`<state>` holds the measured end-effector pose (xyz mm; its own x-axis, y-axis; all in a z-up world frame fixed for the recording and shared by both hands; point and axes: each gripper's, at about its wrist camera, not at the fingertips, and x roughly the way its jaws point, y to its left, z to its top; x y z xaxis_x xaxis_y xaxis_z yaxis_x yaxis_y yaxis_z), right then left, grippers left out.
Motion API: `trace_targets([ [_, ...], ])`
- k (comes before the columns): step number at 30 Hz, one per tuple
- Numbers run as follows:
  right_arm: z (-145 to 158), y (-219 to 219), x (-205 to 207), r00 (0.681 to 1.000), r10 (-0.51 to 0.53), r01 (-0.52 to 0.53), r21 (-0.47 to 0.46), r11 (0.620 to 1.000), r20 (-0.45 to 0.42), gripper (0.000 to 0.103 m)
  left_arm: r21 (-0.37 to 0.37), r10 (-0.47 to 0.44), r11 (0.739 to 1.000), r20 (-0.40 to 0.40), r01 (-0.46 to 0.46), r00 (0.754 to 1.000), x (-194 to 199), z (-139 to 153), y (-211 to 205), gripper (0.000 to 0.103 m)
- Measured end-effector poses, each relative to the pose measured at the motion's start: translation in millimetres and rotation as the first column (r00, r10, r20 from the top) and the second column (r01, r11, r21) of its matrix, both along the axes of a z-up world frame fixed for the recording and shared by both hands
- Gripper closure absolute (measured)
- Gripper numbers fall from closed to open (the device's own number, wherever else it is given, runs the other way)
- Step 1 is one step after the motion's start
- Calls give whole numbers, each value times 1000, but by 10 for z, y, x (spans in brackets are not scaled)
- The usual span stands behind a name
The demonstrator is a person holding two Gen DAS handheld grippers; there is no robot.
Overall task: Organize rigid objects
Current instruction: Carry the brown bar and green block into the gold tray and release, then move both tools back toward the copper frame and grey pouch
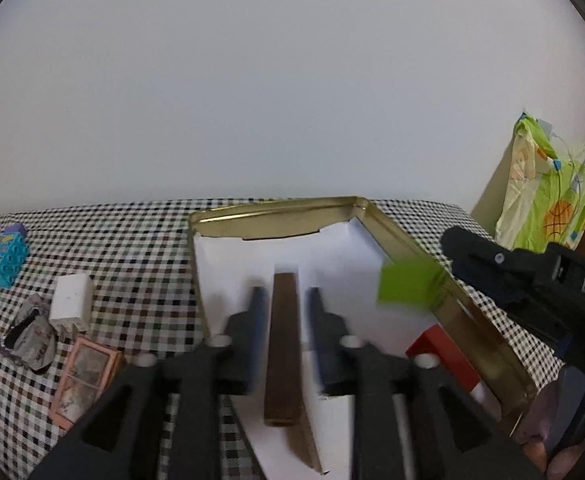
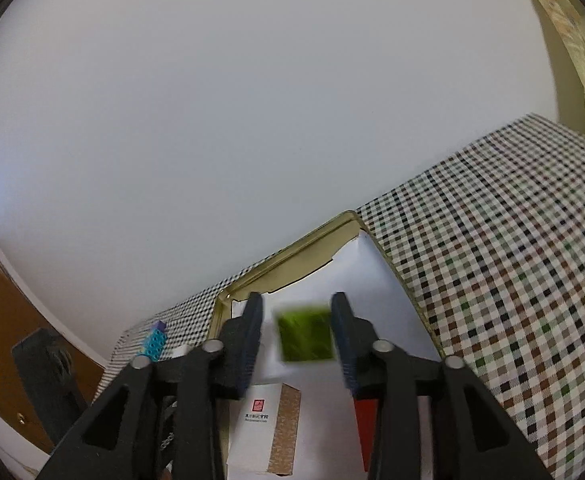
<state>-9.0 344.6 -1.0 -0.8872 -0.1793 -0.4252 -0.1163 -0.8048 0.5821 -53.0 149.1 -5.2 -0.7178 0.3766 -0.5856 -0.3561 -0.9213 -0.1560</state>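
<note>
- Gold tin tray (image 1: pixel 468 304), lined with white paper, sits on the checked desk (image 1: pixel 140 280).
- Left tongs (image 1: pixel 284 300) stand parted around a brown stick-shaped box (image 1: pixel 283 344) lying in the tray, pads clear of it.
- Right tongs (image 2: pixel 297 320) are parted too; a blurred green block (image 2: pixel 304 334) lies between them, ungripped.
- Red block (image 1: pixel 444 354) rests near the tray's right wall.
</note>
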Motion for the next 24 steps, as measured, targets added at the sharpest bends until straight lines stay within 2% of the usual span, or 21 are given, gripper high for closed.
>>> trace_targets([
  [1, 28, 11, 81, 1000, -9, 9, -17, 1000, -9, 48, -3, 22, 1000, -1, -22, 1000, 26, 17, -35, 35],
  [2, 40, 40, 146, 999, -28, 27, -39, 999, -24, 39, 6, 39, 999, -9, -39, 999, 47, 22, -76, 15],
  [3, 36, 69, 175, 998, -51, 49, -56, 997, -35, 35, 23, 57, 998, -29, -56, 998, 86, 54, -132, 10],
  [8, 38, 168, 246, 993, -108, 105, -77, 992, -39, 35, 40, 133, 991, -106, -130, 985, 218, 170, -389, 10],
  [14, -12, 99, 180, 989, -137, 135, -54, 989, -45, 34, 22, 256, 967, -107, -256, 961, 214, 70, -733, 6],
  [18, 25, 19, 239, 986, -156, 156, -6, 988, -53, 34, 18, 300, 954, -100, -300, 949, 192, 40, -890, 6],
  [21, 104, -68, 311, 984, -165, 169, 45, 985, -70, 34, -7, 325, 945, -134, -328, 936, 240, 49, -941, 6],
  [24, 54, -223, 329, 981, -175, 183, 94, 979, -88, 34, -38, 335, 938, -164, -345, 928, 275, 47, -981, 6],
])
